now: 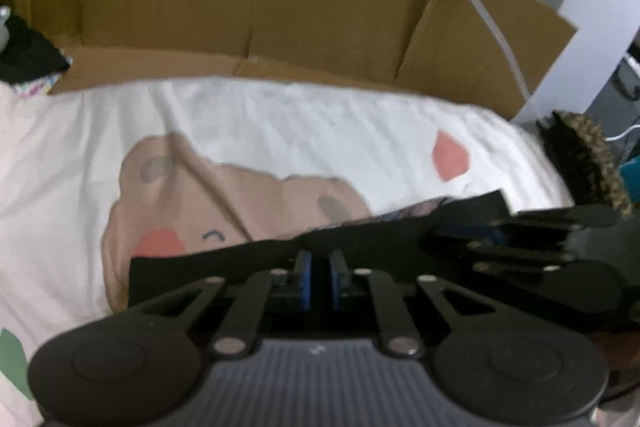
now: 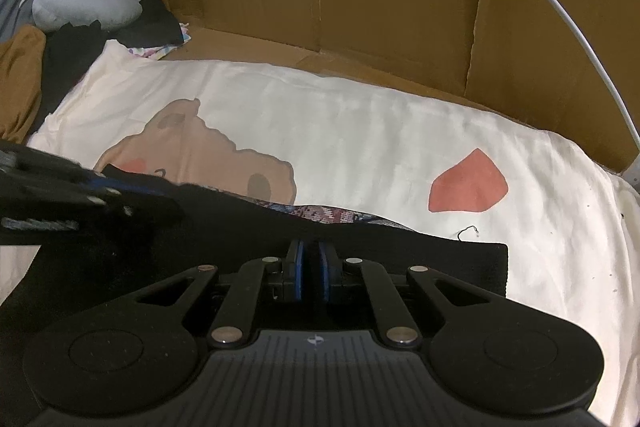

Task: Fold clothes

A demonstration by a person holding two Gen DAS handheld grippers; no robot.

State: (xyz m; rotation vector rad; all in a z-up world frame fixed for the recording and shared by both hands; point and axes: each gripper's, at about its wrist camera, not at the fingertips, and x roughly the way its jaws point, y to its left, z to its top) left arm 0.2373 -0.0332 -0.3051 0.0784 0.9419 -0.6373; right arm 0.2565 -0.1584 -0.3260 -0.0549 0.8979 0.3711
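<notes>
A black garment (image 1: pixel 192 275) with a patterned lining strip (image 2: pixel 328 215) lies across the near part of a white sheet. Its far edge is raised. My left gripper (image 1: pixel 320 263) is shut on that edge near the left end, blue pads (image 1: pixel 304 267) pinching the cloth. My right gripper (image 2: pixel 312 255) is shut on the same edge of the black garment (image 2: pixel 452 263) further right. Each gripper shows in the other's view: the right gripper (image 1: pixel 520 239) at the right, the left gripper (image 2: pixel 80 187) at the left, blurred. The garment's near part is hidden under the grippers.
The white sheet (image 2: pixel 360 147) carries a brown bear print (image 2: pixel 192 147) and pink patches. A cardboard wall (image 2: pixel 360 7) stands along its far side with a white cable (image 2: pixel 560 19) over it. A grey neck pillow (image 2: pixel 84 3), plush toy and dark clothes lie far left.
</notes>
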